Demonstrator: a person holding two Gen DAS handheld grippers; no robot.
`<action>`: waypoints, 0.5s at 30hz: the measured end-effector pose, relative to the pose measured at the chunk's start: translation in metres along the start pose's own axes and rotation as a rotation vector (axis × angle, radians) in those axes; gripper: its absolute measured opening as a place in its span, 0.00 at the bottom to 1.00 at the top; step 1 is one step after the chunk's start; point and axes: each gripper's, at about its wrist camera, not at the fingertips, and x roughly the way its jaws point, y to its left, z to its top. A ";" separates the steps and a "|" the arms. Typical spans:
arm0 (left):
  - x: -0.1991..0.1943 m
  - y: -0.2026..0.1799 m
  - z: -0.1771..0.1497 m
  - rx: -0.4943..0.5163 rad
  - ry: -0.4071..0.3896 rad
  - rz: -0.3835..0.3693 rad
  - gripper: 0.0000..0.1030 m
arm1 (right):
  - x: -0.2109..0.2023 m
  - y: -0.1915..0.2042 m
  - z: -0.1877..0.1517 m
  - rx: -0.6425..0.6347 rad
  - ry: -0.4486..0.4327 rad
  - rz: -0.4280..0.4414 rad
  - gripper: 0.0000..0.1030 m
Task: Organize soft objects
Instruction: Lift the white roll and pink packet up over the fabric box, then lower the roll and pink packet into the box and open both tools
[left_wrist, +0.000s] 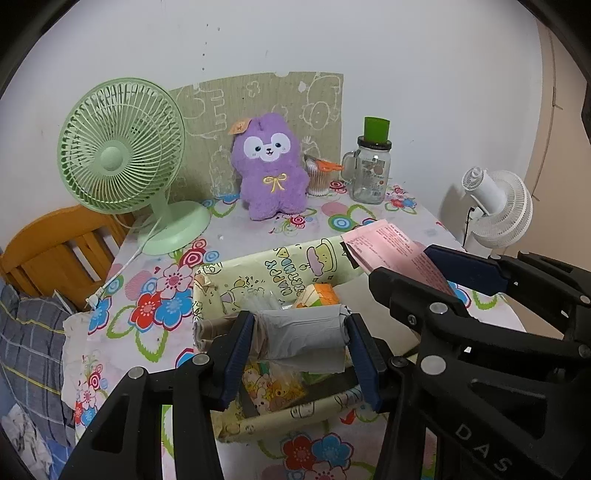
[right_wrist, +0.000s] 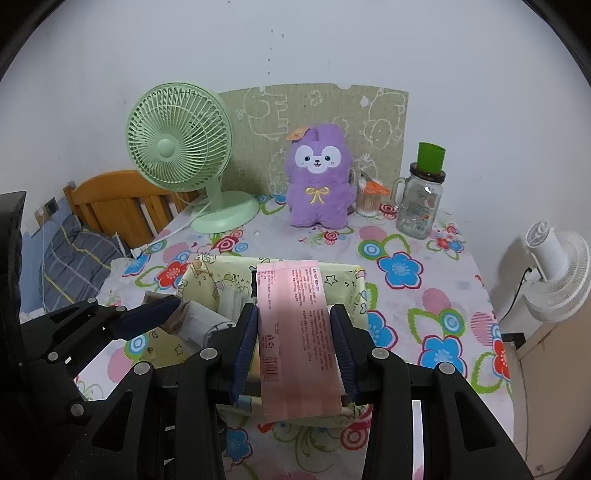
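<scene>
Both loads hang over the open box (right_wrist: 343, 280) on the bench (right_wrist: 424, 295), seemingly so they can drop inside: the left tongs (left_wrist: 301, 347) pinch the grey roll (left_wrist: 301, 338) endwise, the right tongs (right_wrist: 293, 347) clamp the pink pack (right_wrist: 295, 325) by its edges.

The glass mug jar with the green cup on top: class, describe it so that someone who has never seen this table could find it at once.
Start at the flowered tablecloth and go to its back edge by the wall. Right of the purple plush toy and the small tub of cotton swabs stands the glass mug jar. It alone is see-through, with a side handle and a green cup upside down on its lid.
</scene>
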 end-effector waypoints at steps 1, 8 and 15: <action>0.001 0.000 0.000 -0.001 0.002 -0.001 0.51 | 0.002 0.000 0.000 0.002 0.003 0.002 0.42; 0.021 0.004 0.004 -0.011 0.031 -0.011 0.52 | 0.020 -0.005 0.003 0.008 0.030 0.000 0.42; 0.037 0.008 0.002 -0.021 0.075 -0.008 0.60 | 0.035 -0.007 0.004 0.008 0.056 -0.003 0.42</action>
